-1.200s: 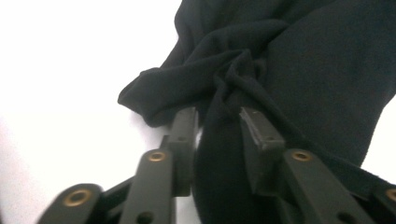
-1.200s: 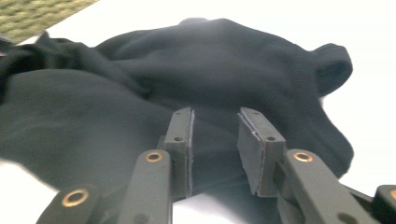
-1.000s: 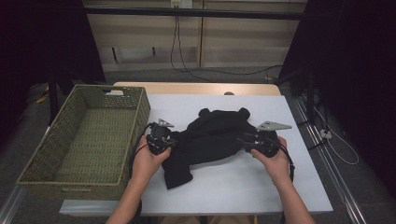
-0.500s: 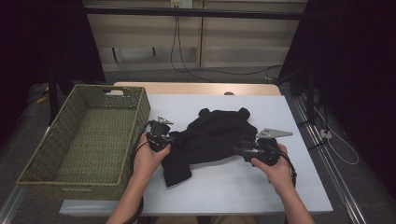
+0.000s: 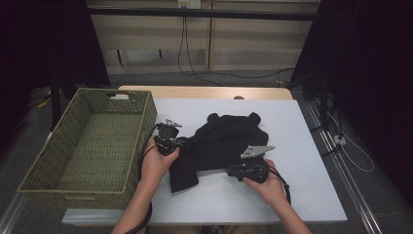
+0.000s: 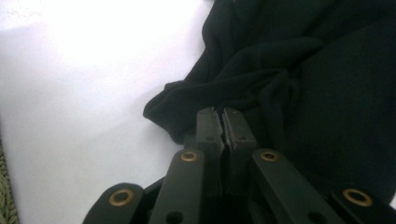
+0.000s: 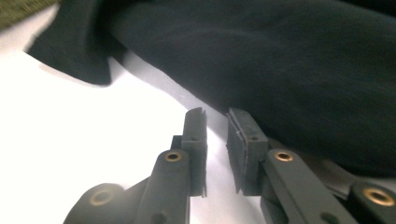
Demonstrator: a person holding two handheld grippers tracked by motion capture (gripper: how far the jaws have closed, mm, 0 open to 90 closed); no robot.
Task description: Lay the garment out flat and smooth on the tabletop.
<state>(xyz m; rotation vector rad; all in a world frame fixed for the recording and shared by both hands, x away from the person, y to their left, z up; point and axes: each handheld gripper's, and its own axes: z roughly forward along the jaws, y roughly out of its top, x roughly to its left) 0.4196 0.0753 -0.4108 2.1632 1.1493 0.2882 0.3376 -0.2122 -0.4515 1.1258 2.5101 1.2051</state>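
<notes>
A white table (image 5: 292, 195) carries everything, with a dark room behind it and a woven green basket (image 5: 92, 146) along its left edge. The black garment (image 5: 224, 141) lies crumpled at the middle of the table. My left gripper (image 6: 223, 122) is closed tight at the garment's left side, jaws together against a fold of cloth. My right gripper (image 7: 217, 126) sits toward the near edge by the garment's hem, its jaws just closing yet a little apart, nothing between them.

Black garment (image 7: 261, 60) blurred, cut off by the right gripper view's top and right edges
</notes>
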